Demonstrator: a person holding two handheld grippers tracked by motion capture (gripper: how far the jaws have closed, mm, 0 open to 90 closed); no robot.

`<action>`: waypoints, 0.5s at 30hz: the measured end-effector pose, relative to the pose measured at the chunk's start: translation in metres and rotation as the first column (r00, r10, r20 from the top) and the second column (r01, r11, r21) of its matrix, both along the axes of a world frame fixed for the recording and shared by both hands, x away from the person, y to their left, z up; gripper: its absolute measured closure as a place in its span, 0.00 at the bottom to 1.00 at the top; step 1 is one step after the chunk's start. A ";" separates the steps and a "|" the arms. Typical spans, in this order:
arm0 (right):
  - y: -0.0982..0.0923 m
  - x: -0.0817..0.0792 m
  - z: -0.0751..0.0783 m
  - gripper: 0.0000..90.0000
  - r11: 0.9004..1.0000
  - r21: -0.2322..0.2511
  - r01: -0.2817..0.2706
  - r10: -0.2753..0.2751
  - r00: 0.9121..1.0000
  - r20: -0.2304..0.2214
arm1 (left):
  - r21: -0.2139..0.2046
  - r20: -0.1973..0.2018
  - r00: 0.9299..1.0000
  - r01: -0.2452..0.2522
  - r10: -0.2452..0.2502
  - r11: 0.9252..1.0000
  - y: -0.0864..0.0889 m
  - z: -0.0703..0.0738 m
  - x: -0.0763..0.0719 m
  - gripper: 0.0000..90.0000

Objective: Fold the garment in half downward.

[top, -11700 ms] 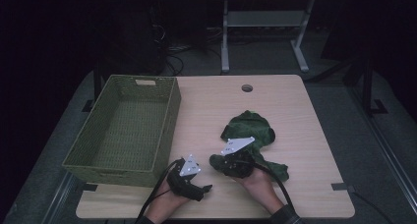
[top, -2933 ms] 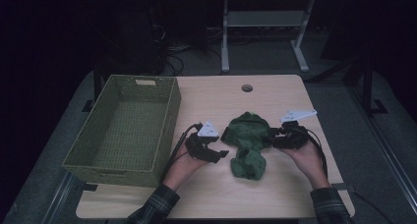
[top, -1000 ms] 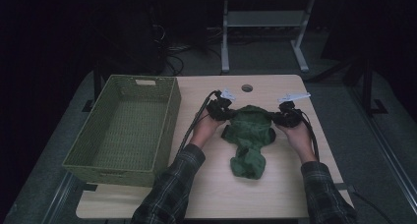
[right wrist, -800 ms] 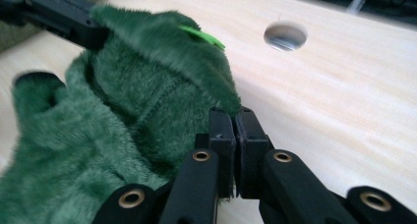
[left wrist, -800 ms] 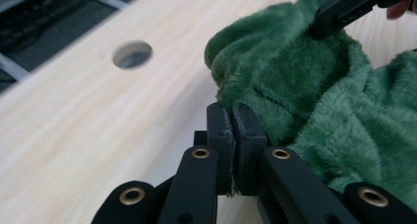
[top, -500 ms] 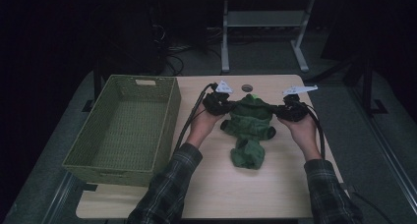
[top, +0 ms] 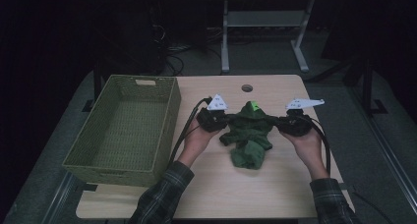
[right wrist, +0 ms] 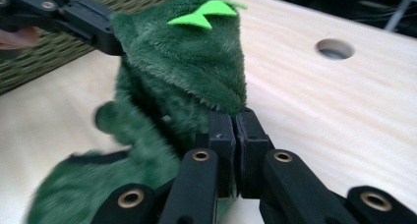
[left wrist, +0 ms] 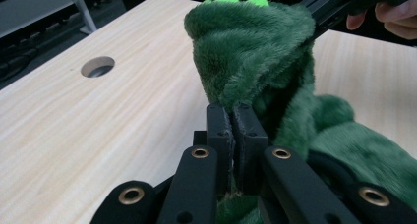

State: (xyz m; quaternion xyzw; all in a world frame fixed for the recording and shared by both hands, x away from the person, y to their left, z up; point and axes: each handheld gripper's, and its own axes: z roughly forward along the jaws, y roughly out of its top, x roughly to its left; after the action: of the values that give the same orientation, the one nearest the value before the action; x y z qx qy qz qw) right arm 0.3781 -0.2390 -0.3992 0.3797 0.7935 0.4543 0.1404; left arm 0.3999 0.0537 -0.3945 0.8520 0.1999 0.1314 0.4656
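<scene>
A dark green fuzzy garment (top: 249,135) with bright green spikes (right wrist: 206,12) hangs stretched between both grippers above the wooden table (top: 236,189). My left gripper (top: 220,120) is shut on its left edge; in the left gripper view the jaws pinch the green plush (left wrist: 246,47) at the left gripper's (left wrist: 234,117) tips. My right gripper (top: 284,124) is shut on the right edge, the plush (right wrist: 187,71) bunched over the right gripper's (right wrist: 234,123) tips. The garment's lower part droops onto the table.
A green woven basket (top: 125,128) stands on the left part of the table, close to my left hand. A round cable hole (top: 247,88) lies near the table's far edge. Black cables (top: 184,130) trail from the grippers. A metal stand (top: 265,22) is behind the table.
Both grippers have drawn back from the far edge toward the person and slightly apart, with the garment still held between them and its top edge pulled out wider.
</scene>
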 end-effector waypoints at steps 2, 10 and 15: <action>0.001 -0.008 -0.001 0.97 1.000 0.002 -0.009 0.009 1.000 0.011 | -0.001 0.000 1.000 0.006 -0.006 1.000 0.002 -0.002 -0.006 0.97; 0.005 -0.035 -0.004 0.97 0.999 -0.005 -0.054 0.054 0.998 0.012 | -0.010 0.024 0.999 0.040 -0.040 0.999 0.009 -0.006 -0.027 0.96; 0.004 -0.050 -0.009 0.97 0.997 0.013 -0.076 0.076 0.997 0.018 | -0.009 0.054 0.997 0.060 -0.060 0.998 0.011 -0.013 -0.042 0.96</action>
State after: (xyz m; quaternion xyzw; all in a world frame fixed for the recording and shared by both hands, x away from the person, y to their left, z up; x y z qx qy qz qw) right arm 0.3278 -0.2349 -0.4083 0.3461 0.8030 0.4682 0.1274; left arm 0.3580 0.0652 -0.4070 0.8514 0.1624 0.1392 0.4790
